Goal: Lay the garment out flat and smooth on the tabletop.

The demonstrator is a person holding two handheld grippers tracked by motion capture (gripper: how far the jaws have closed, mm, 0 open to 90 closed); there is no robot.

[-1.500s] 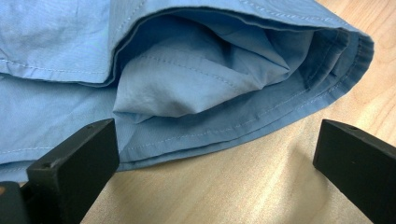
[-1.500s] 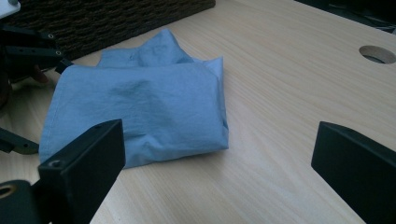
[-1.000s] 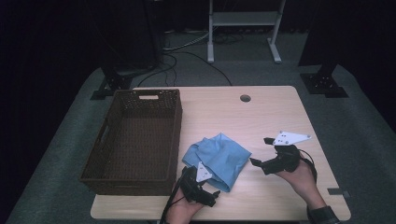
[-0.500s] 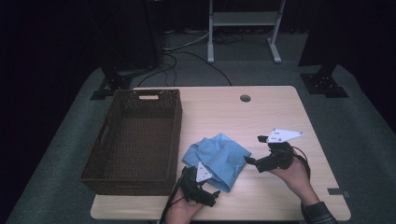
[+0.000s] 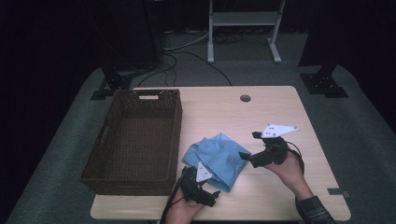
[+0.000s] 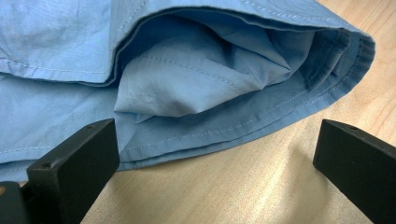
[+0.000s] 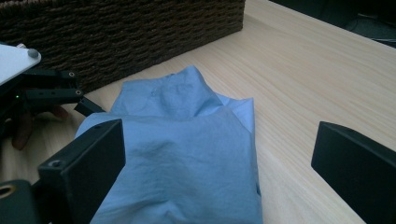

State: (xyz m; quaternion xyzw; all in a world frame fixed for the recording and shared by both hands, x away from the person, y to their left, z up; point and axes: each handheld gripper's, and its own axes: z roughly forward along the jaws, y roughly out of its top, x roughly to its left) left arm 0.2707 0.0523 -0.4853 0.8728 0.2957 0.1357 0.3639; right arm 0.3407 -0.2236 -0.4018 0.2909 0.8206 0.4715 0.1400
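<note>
Right now a folded blue cloth (image 5: pixel 215 158) lies on the wooden counter (image 5: pixel 280 116), toward the near edge and a little left of the middle, just beside the long right wall of a dark woven basket (image 5: pixel 135 140). The basket stands on the left part of the counter, reaching almost to its near left corner.

The left claw (image 5: pixel 205 193) sits at the near edge of the counter, right at the near side of the cloth. Its jaws are spread wide. In the left gripper view they stand on either side of a bare strip of wood, with the stitched hem of the cloth (image 6: pixel 196 93) lying just ahead of them; the layers of fabric gape open there in a soft pocket. The left jaw looks close to the cloth's edge, though whether it touches cannot be told.

The right claw (image 5: pixel 250 149) is held at the right side of the cloth, its tips near the fabric's right edge, with the hand (image 5: pixel 287 165) behind it over the right half of the counter. Its jaws are also spread wide and hold nothing. In the right gripper view the cloth (image 7: pixel 187 154) lies between and beyond them, the basket wall (image 7: pixel 140 28) rises at the far side, and the left claw (image 7: pixel 88 107) shows at the cloth's far left.
</note>
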